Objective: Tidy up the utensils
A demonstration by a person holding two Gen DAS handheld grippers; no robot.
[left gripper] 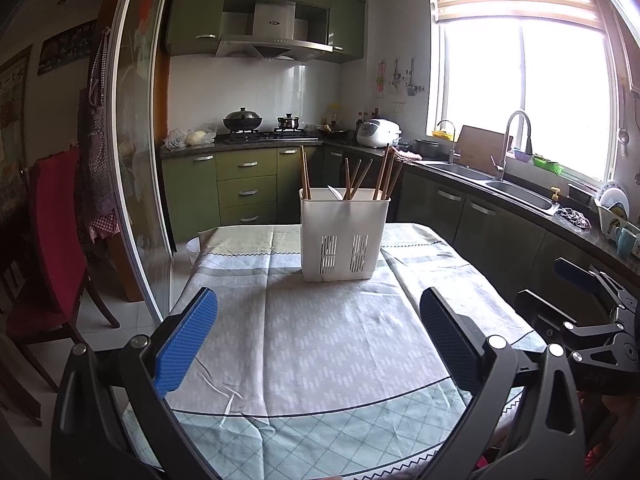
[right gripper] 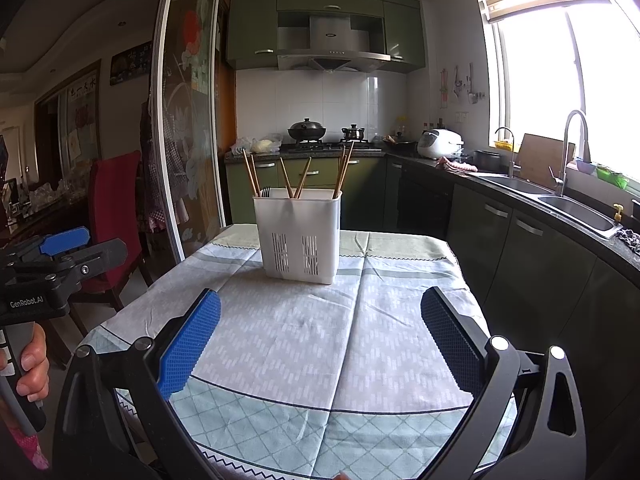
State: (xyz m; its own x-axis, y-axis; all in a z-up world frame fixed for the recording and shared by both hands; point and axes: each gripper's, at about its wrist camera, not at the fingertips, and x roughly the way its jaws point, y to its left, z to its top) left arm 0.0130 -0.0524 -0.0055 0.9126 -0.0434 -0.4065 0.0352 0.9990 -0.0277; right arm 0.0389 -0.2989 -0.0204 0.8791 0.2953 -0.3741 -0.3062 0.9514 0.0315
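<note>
While claws (left gripper: 318, 340) (right gripper: 320, 344) gape, caddy (left gripper: 344, 236) on tablecloth (left gripper: 320, 340) (kitchen bkgd).

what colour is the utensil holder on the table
White, with slotted vents low on its front; utensil holder shows best in the left wrist view.

A utensil holder (left gripper: 345, 236) stands on the far part of the table (left gripper: 320, 340), at about the middle of its width. Chopsticks (left gripper: 305, 174) stand upright in it, some at its left end, some in the middle, some at its right end. Behind the table, along the far wall, runs a counter with a stove (left gripper: 266, 136). A sink (left gripper: 516, 194) lies along the right wall. A chair (left gripper: 52, 240) stands left of the table.
</note>
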